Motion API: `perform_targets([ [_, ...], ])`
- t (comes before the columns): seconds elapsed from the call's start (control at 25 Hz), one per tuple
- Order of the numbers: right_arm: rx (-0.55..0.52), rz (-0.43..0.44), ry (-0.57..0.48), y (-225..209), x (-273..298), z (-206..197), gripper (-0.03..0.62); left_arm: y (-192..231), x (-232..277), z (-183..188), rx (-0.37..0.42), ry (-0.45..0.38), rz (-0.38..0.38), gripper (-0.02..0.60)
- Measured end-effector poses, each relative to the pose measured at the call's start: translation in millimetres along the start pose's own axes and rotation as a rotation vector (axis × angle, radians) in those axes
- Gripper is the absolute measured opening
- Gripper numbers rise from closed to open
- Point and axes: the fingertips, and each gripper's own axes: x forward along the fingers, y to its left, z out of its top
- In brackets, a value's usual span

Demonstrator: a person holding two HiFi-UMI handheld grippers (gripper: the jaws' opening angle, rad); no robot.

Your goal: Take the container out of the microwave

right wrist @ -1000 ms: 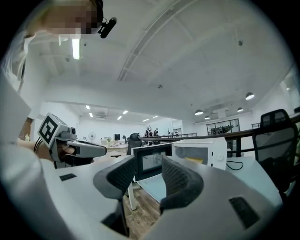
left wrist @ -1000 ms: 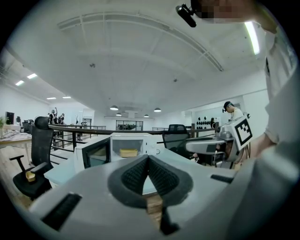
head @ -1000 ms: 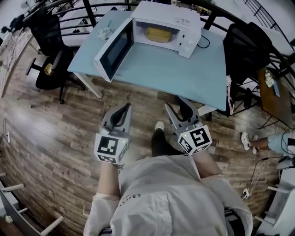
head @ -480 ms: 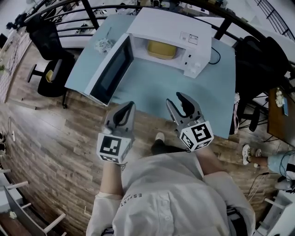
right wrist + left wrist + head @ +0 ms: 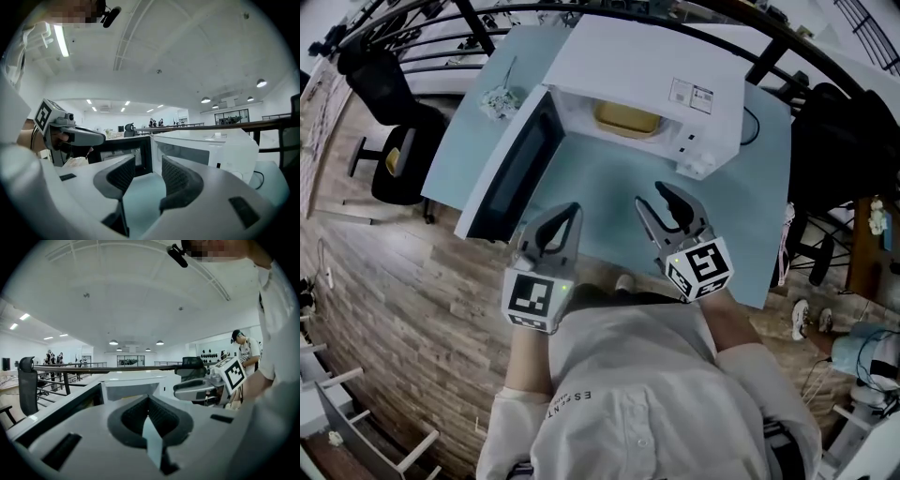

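A white microwave (image 5: 642,80) stands on the light blue table (image 5: 745,220), its door (image 5: 511,169) swung open to the left. A yellow container (image 5: 628,119) sits inside the cavity. My left gripper (image 5: 568,212) hangs over the table's near edge in front of the door, with its jaws shut and empty; in its own view the left gripper (image 5: 149,398) points at the microwave (image 5: 136,383). To its right, my right gripper (image 5: 661,199) is open and empty, short of the cavity. From the right gripper (image 5: 149,164) view, the microwave (image 5: 206,150) and door (image 5: 122,157) lie ahead.
Black office chairs stand to the left (image 5: 389,122) and right (image 5: 848,141) of the table. A small bundle (image 5: 499,101) lies on the table's back left corner. A dark railing (image 5: 469,23) runs behind the table. The floor (image 5: 403,309) is wood plank.
The person has stepped up to the table. Both grippers have moved forward from over the floor to over the table's near edge, closer to the open microwave.
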Motion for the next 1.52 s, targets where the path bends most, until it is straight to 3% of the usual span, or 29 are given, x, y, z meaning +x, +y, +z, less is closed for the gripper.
perform_targets([
  [0.2, -0.034, 0.035, 0.129, -12, 32, -12, 0.173, 17, 25, 2, -0.014, -0.007, -0.018, -0.006],
  [0.48, -0.136, -0.015, 0.273, -30, 80, -15, 0.173, 45, 48, 15, 0.04, -0.028, -0.103, -0.006],
  [0.8, -0.357, -0.022, 0.509, -54, 138, -45, 0.173, 79, 66, 8, 0.009, -0.017, -0.153, -0.006],
  [1.04, -0.407, -0.031, 0.631, -83, 176, -71, 0.173, 90, 72, -3, 0.001, -0.008, -0.186, -0.006],
  [1.52, -0.575, 0.096, 0.868, -106, 211, -123, 0.172, 94, 79, -16, -0.019, 0.02, -0.211, -0.006],
])
